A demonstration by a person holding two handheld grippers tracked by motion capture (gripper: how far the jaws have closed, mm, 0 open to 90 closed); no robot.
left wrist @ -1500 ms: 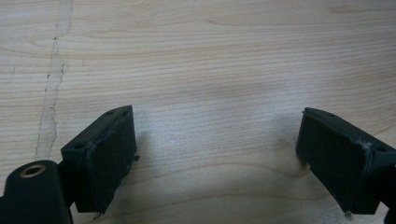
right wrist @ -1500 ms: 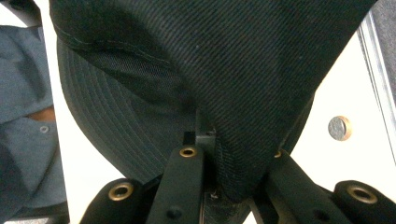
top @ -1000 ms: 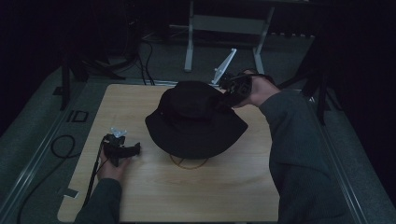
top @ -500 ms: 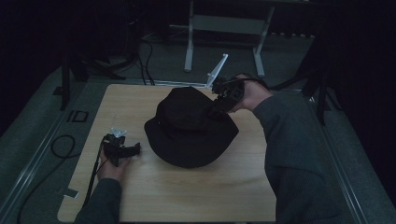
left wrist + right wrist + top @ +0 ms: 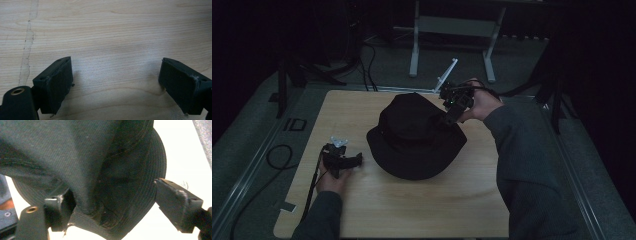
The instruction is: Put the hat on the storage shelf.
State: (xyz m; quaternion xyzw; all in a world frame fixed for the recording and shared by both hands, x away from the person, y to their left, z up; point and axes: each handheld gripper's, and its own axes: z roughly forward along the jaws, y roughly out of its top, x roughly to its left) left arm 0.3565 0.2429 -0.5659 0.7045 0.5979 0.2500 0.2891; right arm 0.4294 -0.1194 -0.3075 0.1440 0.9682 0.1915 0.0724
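A black hat lies mid-bench on a pale wooden bench in a dark room; no writing is legible. The right gripper, at the hat's far right, has just been opening, its jaws wide around the crown without pressing. The left gripper, near left, rests with jaws wide and empty.

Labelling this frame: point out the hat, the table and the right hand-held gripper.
hat (image 5: 412, 125): high view, on the crown's top.
table (image 5: 412, 210): high view, on bare wood near the front edge.
right hand-held gripper (image 5: 112, 200): right gripper view, midway between its two open jaws.
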